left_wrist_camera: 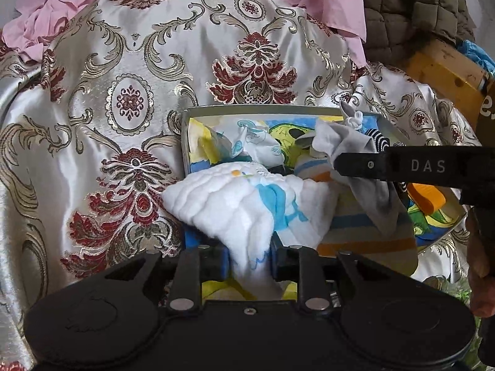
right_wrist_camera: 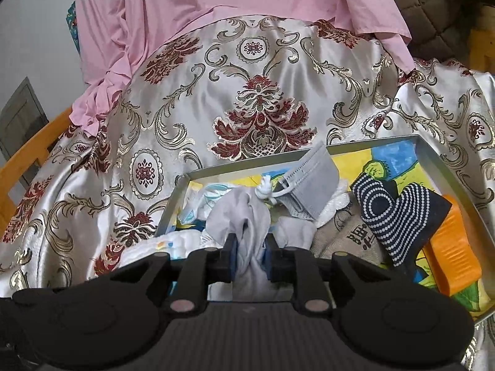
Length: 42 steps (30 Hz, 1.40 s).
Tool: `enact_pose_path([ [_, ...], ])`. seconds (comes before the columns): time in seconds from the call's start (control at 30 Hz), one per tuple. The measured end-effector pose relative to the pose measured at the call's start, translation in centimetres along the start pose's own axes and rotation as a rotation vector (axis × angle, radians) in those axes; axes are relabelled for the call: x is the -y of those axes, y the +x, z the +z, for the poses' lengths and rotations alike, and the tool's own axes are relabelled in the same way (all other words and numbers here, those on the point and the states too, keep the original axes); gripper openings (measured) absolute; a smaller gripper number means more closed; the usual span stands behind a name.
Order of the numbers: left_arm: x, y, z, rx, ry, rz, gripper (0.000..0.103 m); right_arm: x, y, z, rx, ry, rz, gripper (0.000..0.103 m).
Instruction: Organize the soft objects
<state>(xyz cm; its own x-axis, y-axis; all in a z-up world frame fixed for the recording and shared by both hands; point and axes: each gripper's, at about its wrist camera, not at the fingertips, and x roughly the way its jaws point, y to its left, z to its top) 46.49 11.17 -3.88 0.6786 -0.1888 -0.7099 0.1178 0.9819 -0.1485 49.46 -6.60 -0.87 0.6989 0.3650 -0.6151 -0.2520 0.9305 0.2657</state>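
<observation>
White quilted cloth (left_wrist_camera: 247,207): bunched at the near-left edge of the tray, pinched by the left gripper (left_wrist_camera: 250,262) fingers.
Grey cloth (right_wrist_camera: 244,216): inside the tray, clamped by the right gripper (right_wrist_camera: 250,258) fingers.
Tray (right_wrist_camera: 355,145): metal, colourful lining, holding a grey face mask (right_wrist_camera: 312,176), dotted navy sock (right_wrist_camera: 389,213) and orange piece (right_wrist_camera: 454,247).
Surface: satin brocade cover (right_wrist_camera: 185,117), pink fabric (right_wrist_camera: 161,24) behind.
</observation>
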Motion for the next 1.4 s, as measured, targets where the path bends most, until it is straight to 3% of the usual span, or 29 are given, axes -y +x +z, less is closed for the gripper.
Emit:
enact_pose_path([
  [0.1, 0.0, -0.5, -0.2, 0.003, 0.002, 0.013, 0.034, -0.1, -0.6, 0.0, 0.004, -0.012, -0.003, 0.028],
  [0.3, 0.1, -2.5, -0.5, 0.031, -0.025, 0.019, 0.056, 0.1, -3.0, 0.0, 0.028, -0.032, -0.008, 0.058],
  [0.67, 2.2, -10.5, -3.9, 0.184, -0.094, 0.045, 0.082, 0.7, -12.2, -3.8, 0.131, -0.132, -0.013, 0.089],
  [0.97, 5.2, -18.2, -8.9, 0.338, -0.124, 0.104, 0.097, 1.0, -21.2, -8.4, 0.266, -0.146, -0.032, 0.103],
  [1.13, 7.3, -21.8, -12.2, 0.403, -0.14, 0.135, 0.1, 1.6, -24.8, -11.3, 0.319, -0.111, -0.07, 0.103],
  [1.4, 10.5, -25.2, -17.7, 0.429, -0.116, 0.176, 0.102, 2.8, -28.7, -17.2, 0.334, -0.065, -0.129, 0.103],
])
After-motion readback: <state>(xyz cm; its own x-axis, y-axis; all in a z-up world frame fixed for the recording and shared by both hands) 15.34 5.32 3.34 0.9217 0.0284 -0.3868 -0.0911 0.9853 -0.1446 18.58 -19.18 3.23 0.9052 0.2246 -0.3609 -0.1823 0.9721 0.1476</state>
